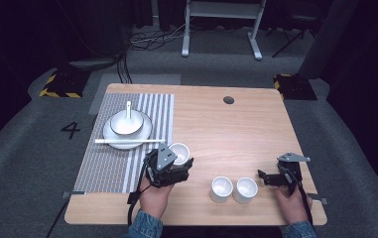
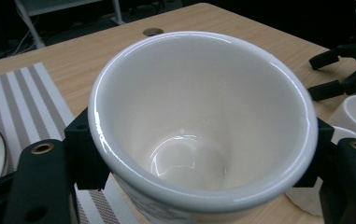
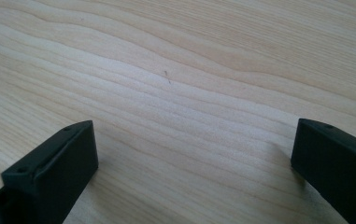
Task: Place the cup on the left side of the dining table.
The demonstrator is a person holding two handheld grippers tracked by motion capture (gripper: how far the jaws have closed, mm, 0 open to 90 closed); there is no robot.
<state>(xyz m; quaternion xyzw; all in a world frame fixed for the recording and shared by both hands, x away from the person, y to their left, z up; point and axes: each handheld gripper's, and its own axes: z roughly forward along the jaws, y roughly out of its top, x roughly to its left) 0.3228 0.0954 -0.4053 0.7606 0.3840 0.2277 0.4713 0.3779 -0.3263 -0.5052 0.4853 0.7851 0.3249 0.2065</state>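
My left gripper [image 1: 176,161] is shut on a white cup [image 1: 179,152], held just past the right edge of the striped placemat [image 1: 112,163]. In the left gripper view the cup [image 2: 203,121] is upright and empty, with a black jaw pressed on each side of its rim. Two more white cups [image 1: 221,189] [image 1: 245,190] stand side by side near the table's front edge. My right gripper [image 1: 266,178] is open, just right of those cups, with bare wood between its jaws. In the right gripper view the gripper [image 3: 194,168] has its jaws spread wide.
A white plate with a bowl [image 1: 126,123] and a spoon [image 1: 128,110] sits on the placemat's far part, with white chopsticks [image 1: 127,141] laid across its near rim. A round cable hole [image 1: 228,100] is in the table's far side.
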